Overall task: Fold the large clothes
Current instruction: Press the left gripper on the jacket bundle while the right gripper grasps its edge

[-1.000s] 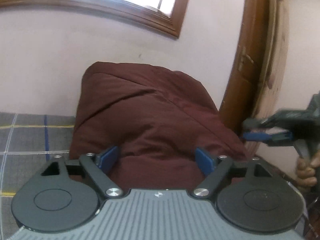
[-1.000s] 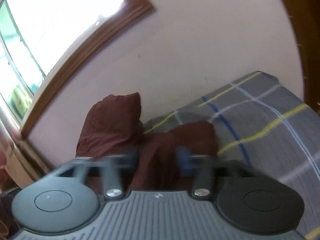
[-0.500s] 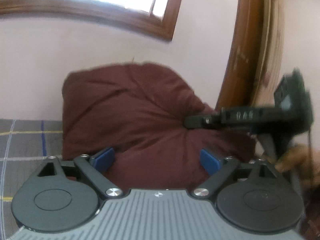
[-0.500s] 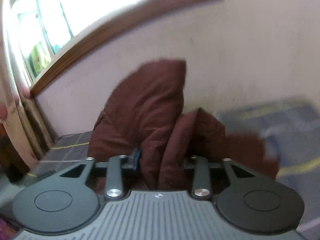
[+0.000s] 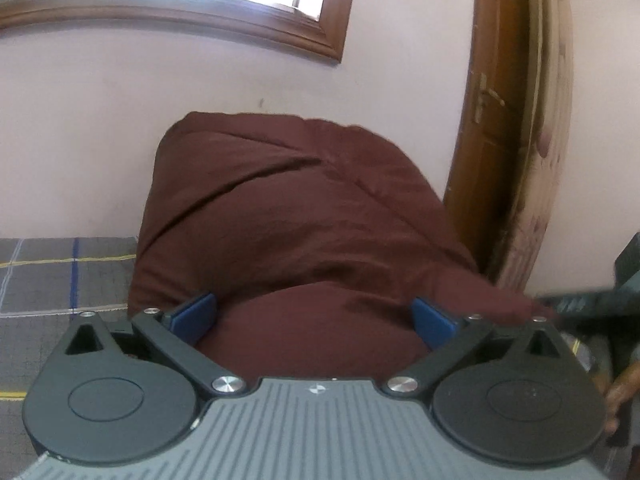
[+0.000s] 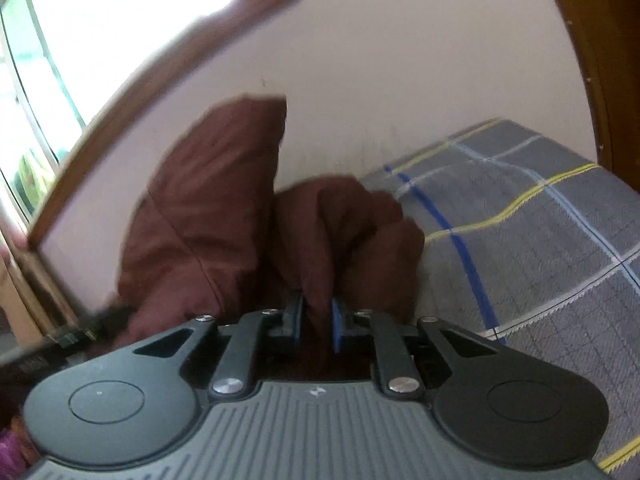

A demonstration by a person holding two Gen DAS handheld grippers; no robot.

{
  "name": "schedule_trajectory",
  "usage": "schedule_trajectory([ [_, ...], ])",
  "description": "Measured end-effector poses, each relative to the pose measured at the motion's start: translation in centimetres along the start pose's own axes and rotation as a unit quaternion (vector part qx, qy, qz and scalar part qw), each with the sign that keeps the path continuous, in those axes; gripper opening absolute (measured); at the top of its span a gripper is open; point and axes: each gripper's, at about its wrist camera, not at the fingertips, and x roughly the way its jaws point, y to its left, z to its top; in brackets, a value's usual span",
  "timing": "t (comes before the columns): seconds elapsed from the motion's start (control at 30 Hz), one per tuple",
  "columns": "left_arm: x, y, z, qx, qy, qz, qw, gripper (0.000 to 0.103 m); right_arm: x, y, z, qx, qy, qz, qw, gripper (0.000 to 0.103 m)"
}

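A large maroon garment [image 5: 296,232] lies bunched in a heap on the grey plaid bed cover [image 5: 60,276] against the pink wall. My left gripper [image 5: 314,314] is open, its blue pads spread wide with the cloth bulging between them. My right gripper [image 6: 316,316] is shut on a fold of the same maroon garment [image 6: 224,216], which rises in a peak in front of it. The right gripper also shows at the right edge of the left wrist view [image 5: 588,304], blurred, with the person's hand below it.
A wooden door frame [image 5: 496,140] stands right of the heap. A wood-framed window [image 5: 200,12] is above on the wall. The plaid bed cover [image 6: 540,240] stretches to the right in the right wrist view. A curtain edge [image 6: 12,272] hangs at far left.
My right gripper has closed on a fold of the garment and swung its view back toward the bed. My left gripper stays open and has shifted a little against the heap.
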Motion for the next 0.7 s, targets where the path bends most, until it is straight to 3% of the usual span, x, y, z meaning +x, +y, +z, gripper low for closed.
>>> schedule_trajectory([
  [0.1, 0.1, 0.6, 0.3, -0.015, 0.003, -0.006, 0.9999, 0.101, -1.6, 1.3, 2.3, -0.002, -0.051, -0.011, 0.999, 0.017],
  [0.23, -0.2, 0.4, -0.2, -0.006, -0.001, -0.004, 1.0, 0.101, -2.1, 5.5, 6.0, -0.055, -0.091, 0.039, 0.994, 0.017],
  [0.37, -0.1, 0.0, 0.0, -0.005, -0.002, -0.002, 1.0, 0.101, 3.0, 10.5, 8.9, -0.121, -0.064, 0.058, 0.989, 0.017],
  [0.47, 0.0, -0.2, 0.1, -0.003, 0.0, 0.001, 1.0, 0.101, 7.9, 12.7, 10.8, -0.13, -0.024, 0.059, 0.99, 0.017],
  [0.57, 0.0, -0.2, 0.1, -0.002, 0.0, 0.0, 1.0, 0.101, 11.7, 13.0, 10.7, -0.125, 0.004, 0.016, 0.992, 0.014],
  [0.7, -0.5, -0.4, 0.1, 0.016, -0.004, -0.014, 0.9998, 0.103, 13.2, 11.4, 8.1, -0.118, 0.019, -0.047, 0.992, 0.014],
])
